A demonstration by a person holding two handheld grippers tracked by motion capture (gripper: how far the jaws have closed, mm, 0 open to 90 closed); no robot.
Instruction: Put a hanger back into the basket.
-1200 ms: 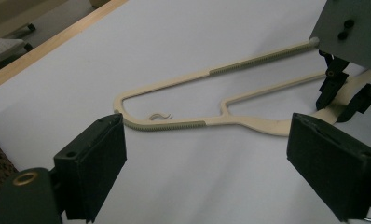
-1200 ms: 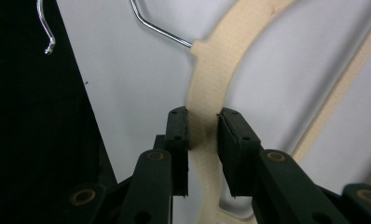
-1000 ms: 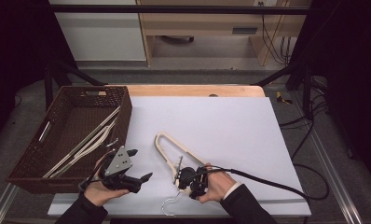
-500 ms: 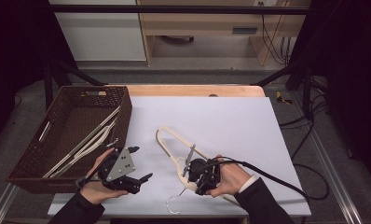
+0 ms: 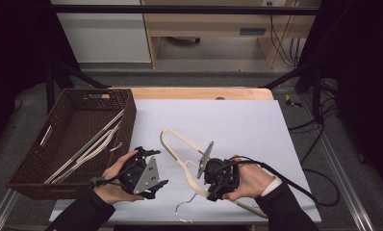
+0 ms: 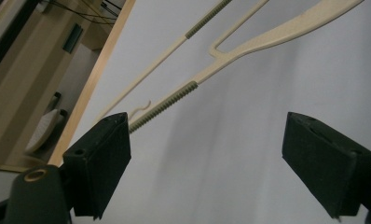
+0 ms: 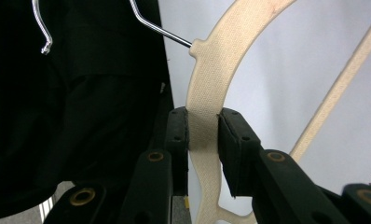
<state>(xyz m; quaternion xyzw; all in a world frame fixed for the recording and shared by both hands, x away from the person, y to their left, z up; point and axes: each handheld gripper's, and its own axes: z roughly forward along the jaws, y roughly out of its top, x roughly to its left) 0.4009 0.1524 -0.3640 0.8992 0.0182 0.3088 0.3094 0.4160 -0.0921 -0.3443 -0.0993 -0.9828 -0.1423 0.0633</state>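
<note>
Hanger (image 5: 189, 161): cream plastic, at six o'clock on the bench (image 5: 237, 125).
Handling: likely light, stiff, smooth; the curved shoulder takes a grip best.
Right gripper (image 7: 203, 128): jaws clamped on that shoulder.
Left gripper (image 6: 221, 163): jaws wide apart, holding nothing, having just narrowed slightly.

Left hand (image 5: 113, 175): enters from the bottom edge, near the front left corner of the table, dark sleeve behind it.
Left gripper (image 5: 153, 166): grey plate turned up toward the camera; jaws wide apart, have just been closing a little, nothing between the pads (image 6: 99, 161).
Right hand (image 5: 249, 180): near the front edge, right of centre, dark sleeve with a white cuff.
Right gripper (image 7: 202, 140): jaws clamped on the cream hanger (image 7: 211, 84); cable trails off to the right.
</note>
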